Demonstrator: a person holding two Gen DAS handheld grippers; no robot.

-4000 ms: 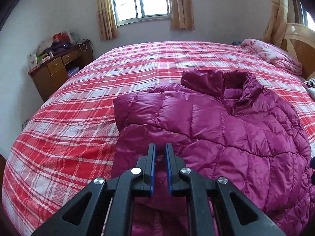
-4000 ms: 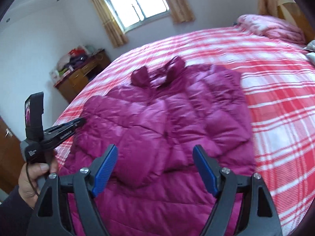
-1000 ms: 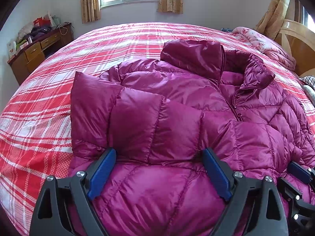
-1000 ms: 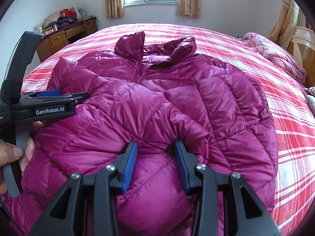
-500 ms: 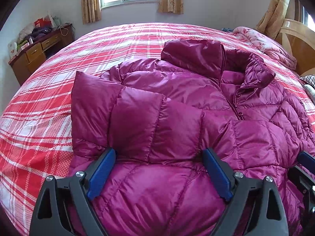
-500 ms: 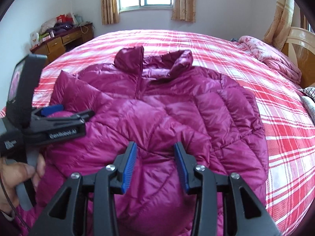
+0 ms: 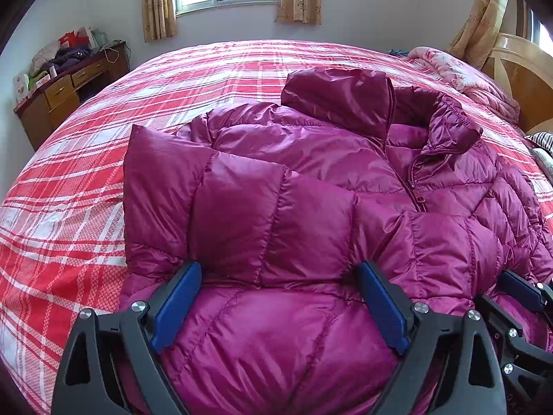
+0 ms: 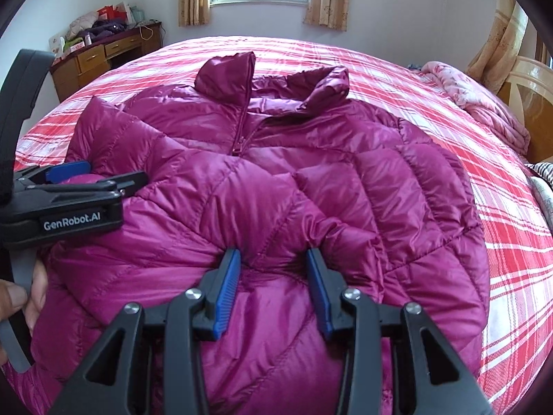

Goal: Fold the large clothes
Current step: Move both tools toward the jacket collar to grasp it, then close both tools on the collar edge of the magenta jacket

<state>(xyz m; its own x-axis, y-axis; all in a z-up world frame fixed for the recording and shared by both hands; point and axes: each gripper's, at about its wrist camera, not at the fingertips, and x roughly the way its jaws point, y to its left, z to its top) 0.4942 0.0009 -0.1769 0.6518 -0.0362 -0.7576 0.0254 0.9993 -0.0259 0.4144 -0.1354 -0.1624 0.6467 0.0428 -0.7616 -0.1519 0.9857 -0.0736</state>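
A magenta puffer jacket (image 7: 311, 180) (image 8: 311, 173) lies front up on the red plaid bed (image 7: 86, 190), collar toward the window. One sleeve is folded across its chest. My left gripper (image 7: 278, 273) stands wide open at the jacket's near left part, its blue pads on either side of the folded sleeve's edge without squeezing it. My right gripper (image 8: 273, 257) is narrowed on a puffy fold low on the jacket's front, and the fabric puckers between its pads. Each gripper shows in the other's view: the left gripper (image 8: 110, 173), the right gripper (image 7: 501, 294).
A hand (image 8: 20, 297) holds the left gripper's handle. A cluttered wooden desk (image 7: 62, 97) stands against the far left wall. A pink quilt (image 7: 466, 79) lies by the wooden headboard (image 7: 518, 79) at the right. Bare plaid bedspread surrounds the jacket.
Since four seconds ago both grippers moved in over the jacket; the left opened wide and the right narrowed onto a fold. Over the last second the right view tilted slightly; the left held still.
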